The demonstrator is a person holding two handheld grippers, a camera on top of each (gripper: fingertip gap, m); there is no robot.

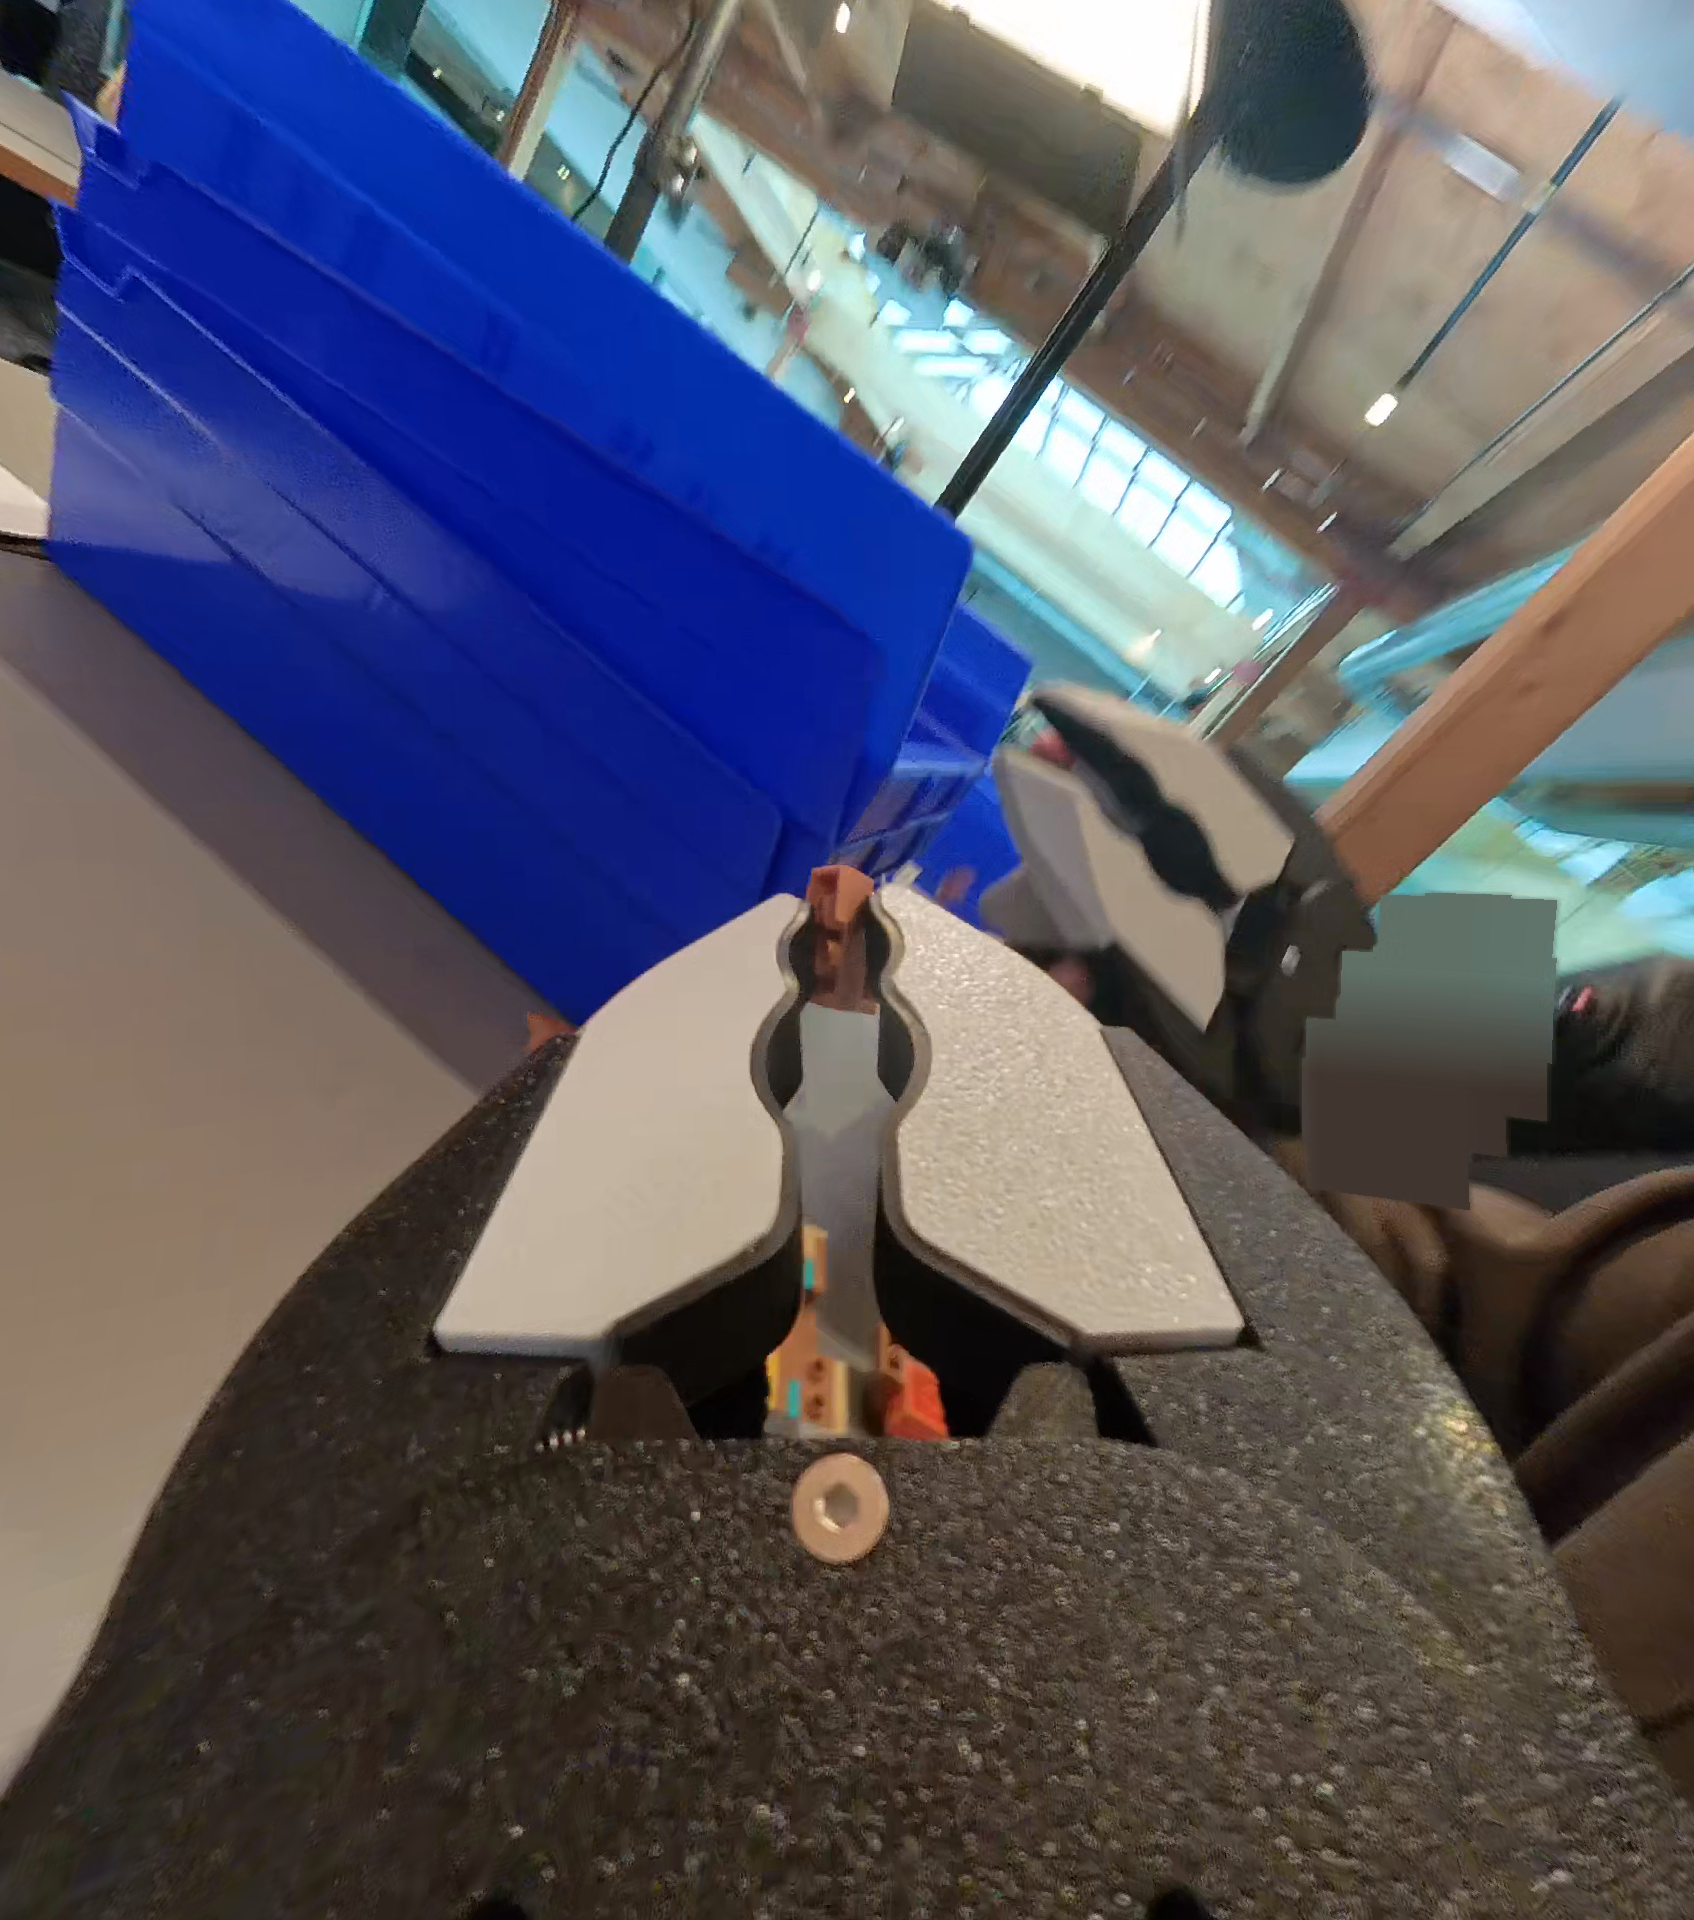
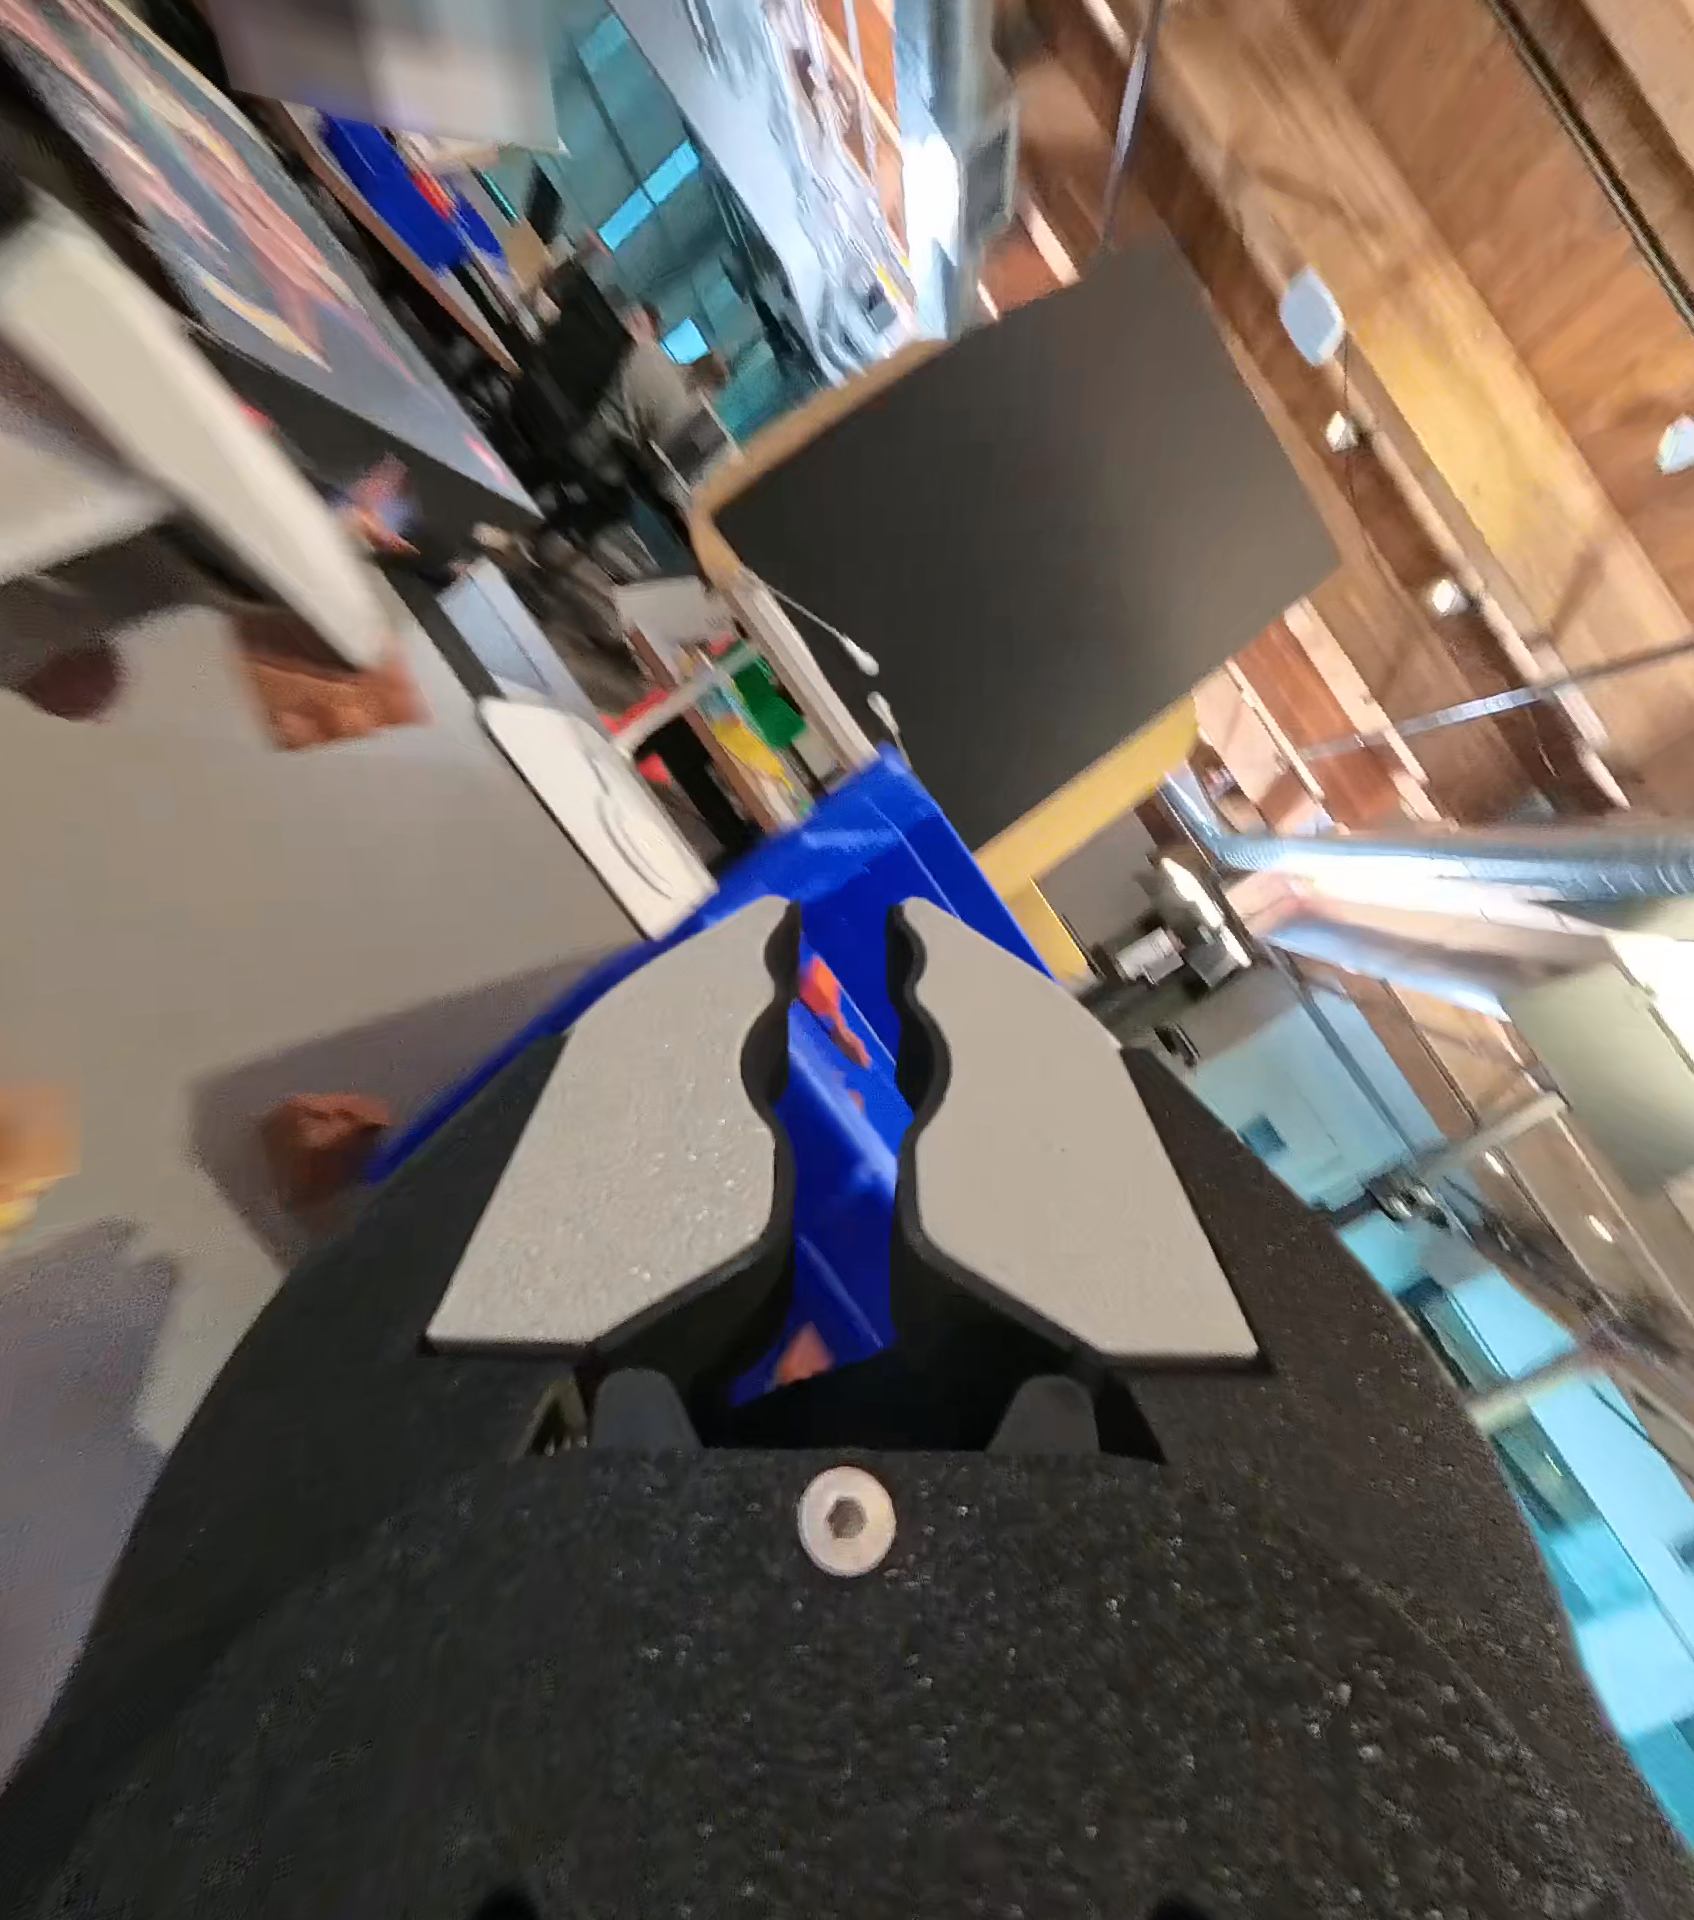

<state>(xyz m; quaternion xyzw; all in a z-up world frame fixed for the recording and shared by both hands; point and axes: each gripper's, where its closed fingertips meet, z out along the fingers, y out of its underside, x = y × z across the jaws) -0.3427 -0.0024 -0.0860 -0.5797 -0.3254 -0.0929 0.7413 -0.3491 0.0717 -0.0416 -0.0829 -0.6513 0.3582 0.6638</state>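
Note:
My left gripper is shut on a small brown brick piece that sticks out a little past the tips. Under it, between the fingers, show a grey part and tan, orange and teal bricks; I cannot tell whether they are joined. My right gripper is open by a narrow gap with nothing in it, above a blue bin holding orange pieces. The right gripper also shows in the left wrist view, close to the right. The left gripper shows blurred in the right wrist view.
Stacked blue bins stand on the grey table to the left. A wooden beam and a person's brown sleeve are on the right. A loose brown brick, a white card and a black board show. Left tips to right tips: about 9 cm.

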